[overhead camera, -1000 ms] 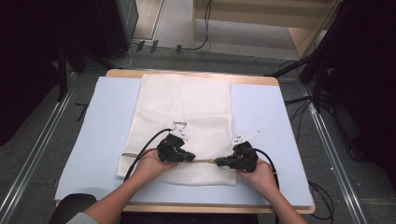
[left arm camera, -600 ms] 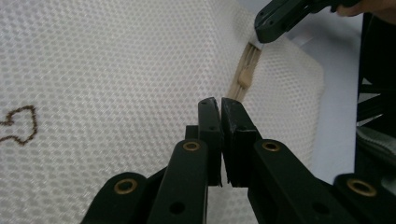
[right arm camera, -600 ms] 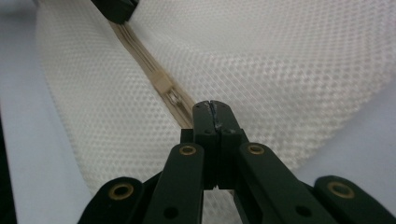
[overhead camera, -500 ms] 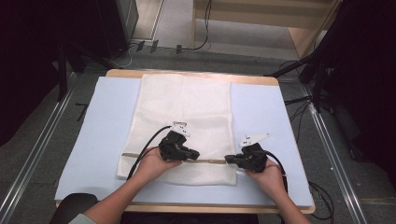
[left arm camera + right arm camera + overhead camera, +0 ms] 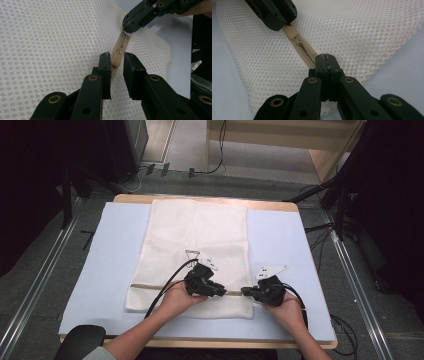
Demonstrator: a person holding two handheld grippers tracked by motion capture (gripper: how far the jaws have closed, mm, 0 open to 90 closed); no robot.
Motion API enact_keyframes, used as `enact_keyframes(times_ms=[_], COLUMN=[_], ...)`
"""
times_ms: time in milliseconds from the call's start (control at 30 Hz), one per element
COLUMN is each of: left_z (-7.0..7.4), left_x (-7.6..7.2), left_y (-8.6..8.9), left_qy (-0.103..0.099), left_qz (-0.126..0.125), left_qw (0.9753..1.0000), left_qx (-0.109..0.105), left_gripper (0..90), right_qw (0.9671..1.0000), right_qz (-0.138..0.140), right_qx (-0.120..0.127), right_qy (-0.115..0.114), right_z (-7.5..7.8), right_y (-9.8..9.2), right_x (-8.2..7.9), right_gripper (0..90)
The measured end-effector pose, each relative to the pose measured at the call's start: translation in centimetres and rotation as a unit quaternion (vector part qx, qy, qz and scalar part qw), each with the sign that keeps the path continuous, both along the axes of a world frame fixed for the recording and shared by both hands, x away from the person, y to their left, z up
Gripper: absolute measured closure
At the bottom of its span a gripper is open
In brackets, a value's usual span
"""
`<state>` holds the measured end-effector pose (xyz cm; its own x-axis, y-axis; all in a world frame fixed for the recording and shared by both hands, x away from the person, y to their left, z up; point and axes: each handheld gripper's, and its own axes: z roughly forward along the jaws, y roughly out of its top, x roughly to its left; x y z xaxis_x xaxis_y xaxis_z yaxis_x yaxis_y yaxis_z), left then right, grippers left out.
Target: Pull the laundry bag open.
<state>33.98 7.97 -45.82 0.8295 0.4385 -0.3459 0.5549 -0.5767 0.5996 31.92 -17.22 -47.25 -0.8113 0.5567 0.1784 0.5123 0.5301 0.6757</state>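
Note:
A white mesh bag [image 5: 200,235] lies flat on a pale blue mat [image 5: 110,250]. A beige zipper [image 5: 150,286] runs across the bag near its front edge. My left gripper [image 5: 222,291] sits on the zipper, shut on the beige zipper pull [image 5: 116,60], which stands between its jaw tips [image 5: 116,56]. My right gripper [image 5: 246,292] faces it from the right and is shut on the zipper's end at the bag's edge [image 5: 325,58]. The slider [image 5: 297,40] lies between the two grippers. The tips are only a short way apart.
The mat covers a wooden table [image 5: 130,197] with bare mat on both sides of the bag. Floor rails [image 5: 45,270] flank the table. Cables [image 5: 320,227] lie on the floor to the right. A wooden shelf [image 5: 330,160] stands behind.
My left gripper has slid to the right along the zipper, closer to the right gripper. The right gripper has shifted slightly right too.

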Motion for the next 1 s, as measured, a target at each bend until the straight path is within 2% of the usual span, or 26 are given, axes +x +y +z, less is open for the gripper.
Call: enact_keyframes(times_ms=[267, 400, 533, 633, 700, 800, 867, 900, 1000], left_z=[-0.6, -0.7, -1.1, -0.9, -0.8, -0.5, -0.5, -0.5, -0.3], left_x=[-0.4, -0.8, -0.5, -0.2, 0.3, 0.6, 0.8, 0.9, 1.3], left_y=[-1.2, -1.8, -1.8, -1.7, -1.5, -1.2, -1.1, -0.8, 0.1], left_qy=[-0.003, -0.011, -0.01, 0.005, 0.022, 0.045, 0.055, 0.065, 0.075], left_qz=[-0.004, -0.004, 0.003, 0.006, 0.008, 0.009, 0.005, 0.007, 0.009], left_qw=[1.0, 0.9999, 0.9999, 1.0, 0.9997, 0.9989, 0.9984, 0.9978, 0.9971], left_qx=[-0.007, -0.001, 0.003, 0.004, -0.001, -0.008, -0.006, -0.012, -0.01], left_gripper=[78.4, 81.1, 85.8, 88.6, 88.8, 89.0, 89.1, 89.2, 89.2], right_qw=[1.0, 1.0, 1.0, 1.0, 1.0, 0.9997, 0.9997, 0.9997, 0.9995], right_qz=[0.001, 0.001, 0.0, 0.003, 0.0, 0.011, 0.009, 0.008, 0.012], right_qx=[0.001, 0.002, 0.002, 0.004, 0.008, 0.005, 0.007, 0.008, 0.01], right_qy=[0.0, 0.0, 0.0, -0.003, -0.004, -0.023, -0.022, -0.021, -0.027], right_z=[0.0, 0.0, 0.0, -0.1, -0.2, -0.3, -0.4, -0.4, -0.5], right_y=[0.0, 0.0, 0.0, -0.1, -0.2, -0.1, -0.2, -0.3, -0.3], right_x=[0.0, 0.0, 0.0, 0.0, -0.1, -0.2, -0.3, -0.3, -0.3], right_gripper=[90.0, 90.0, 90.0, 90.0, 90.0, 90.0, 90.0, 90.0, 90.0])
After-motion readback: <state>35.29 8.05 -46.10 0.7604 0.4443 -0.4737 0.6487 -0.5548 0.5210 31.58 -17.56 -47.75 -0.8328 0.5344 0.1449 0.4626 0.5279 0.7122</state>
